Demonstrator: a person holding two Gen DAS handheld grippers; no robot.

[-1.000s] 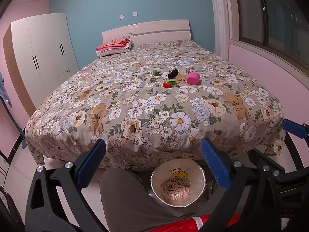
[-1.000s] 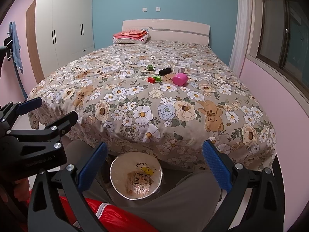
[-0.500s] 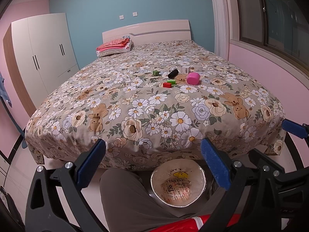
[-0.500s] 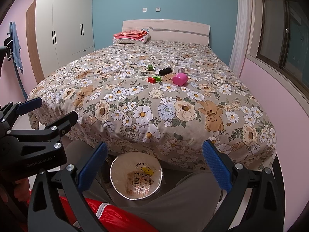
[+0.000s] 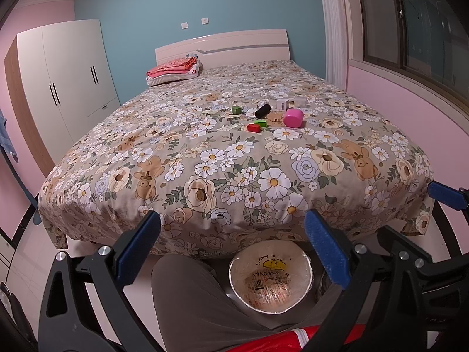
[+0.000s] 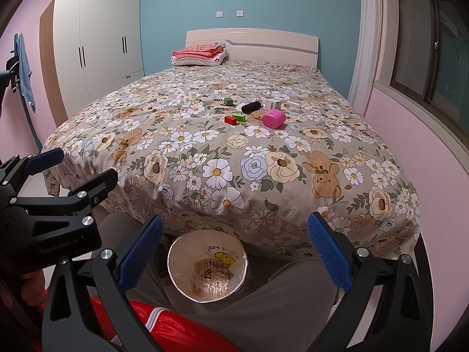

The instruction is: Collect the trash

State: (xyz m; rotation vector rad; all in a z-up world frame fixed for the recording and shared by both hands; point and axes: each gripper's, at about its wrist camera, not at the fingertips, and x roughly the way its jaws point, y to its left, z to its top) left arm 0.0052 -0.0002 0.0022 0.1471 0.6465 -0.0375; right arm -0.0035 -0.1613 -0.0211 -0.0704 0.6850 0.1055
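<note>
Hovering low at the bed's [image 5: 234, 158] foot, left gripper [image 5: 233, 246] and right gripper [image 6: 234, 243] both gape, jaws released, holding nothing; trash [image 5: 274, 117] lies mid-bed, well apart; bin [image 6: 181, 252] sits below.

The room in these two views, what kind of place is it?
A home bedroom, most likely. A large bed with a flowered cover fills it, a folded pink blanket lies on a pillow by the headboard, and a white wardrobe stands along the wall.
</note>
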